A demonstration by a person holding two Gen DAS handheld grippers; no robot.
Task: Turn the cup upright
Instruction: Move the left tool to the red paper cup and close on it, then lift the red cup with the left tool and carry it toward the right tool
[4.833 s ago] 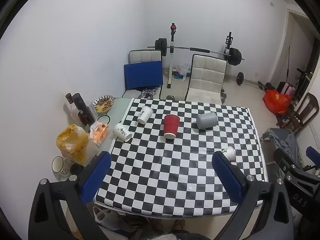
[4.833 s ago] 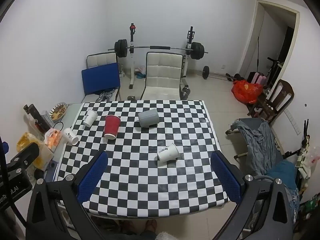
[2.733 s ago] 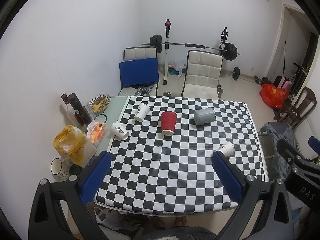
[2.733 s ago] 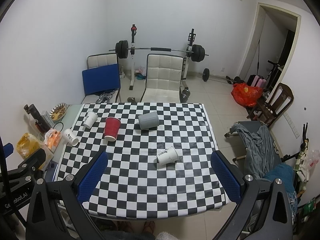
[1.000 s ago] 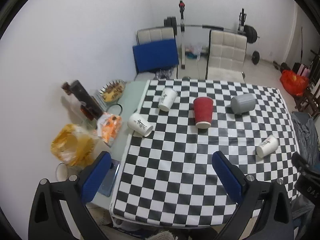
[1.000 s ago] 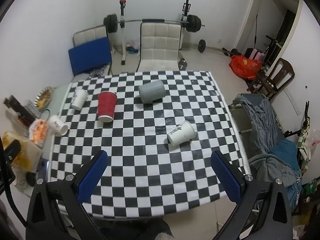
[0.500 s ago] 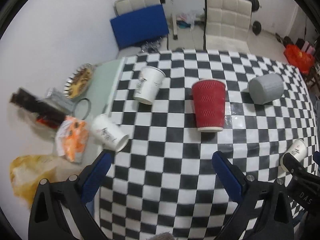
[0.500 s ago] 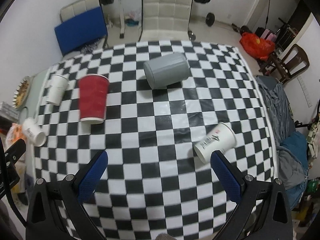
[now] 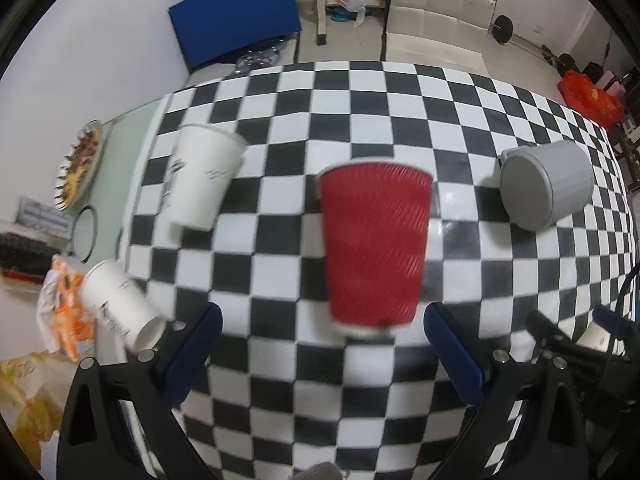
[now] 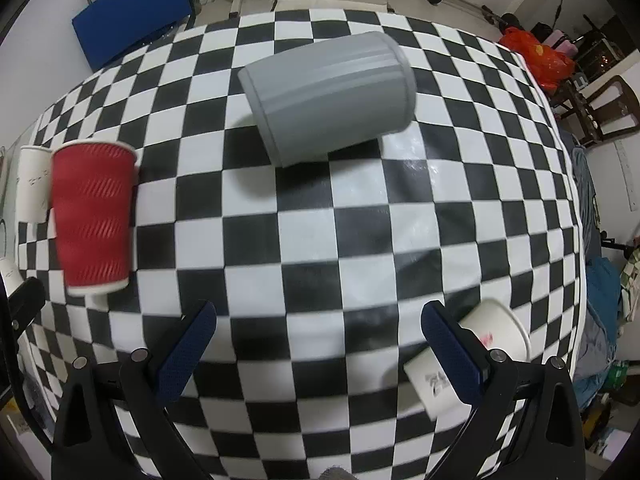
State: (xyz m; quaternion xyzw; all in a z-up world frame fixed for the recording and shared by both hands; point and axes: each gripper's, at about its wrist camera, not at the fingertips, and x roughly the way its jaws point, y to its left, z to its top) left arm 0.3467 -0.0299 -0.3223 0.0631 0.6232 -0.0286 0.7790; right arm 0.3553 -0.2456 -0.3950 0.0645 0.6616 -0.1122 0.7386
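Note:
A red ribbed paper cup (image 9: 374,246) lies on its side on the checkered table (image 9: 280,380), base toward me; it also shows in the right wrist view (image 10: 93,216). A grey cup (image 9: 546,184) lies on its side to its right, large in the right wrist view (image 10: 328,98). Two white paper cups (image 9: 202,178) (image 9: 120,308) lie at the left, another (image 10: 468,360) at the right. My left gripper (image 9: 320,356) is open just short of the red cup. My right gripper (image 10: 318,354) is open and empty, below the grey cup.
A plate of food (image 9: 82,162), an orange packet (image 9: 66,304) and a yellow bag (image 9: 24,400) sit at the table's left side. A blue chair (image 9: 236,16) and a white chair (image 9: 440,8) stand beyond the far edge. A red bag (image 9: 592,96) lies on the floor.
Both grippers have dropped and moved forward toward the table. The red cup now looms close before the left gripper, the grey cup before the right. No cup has moved.

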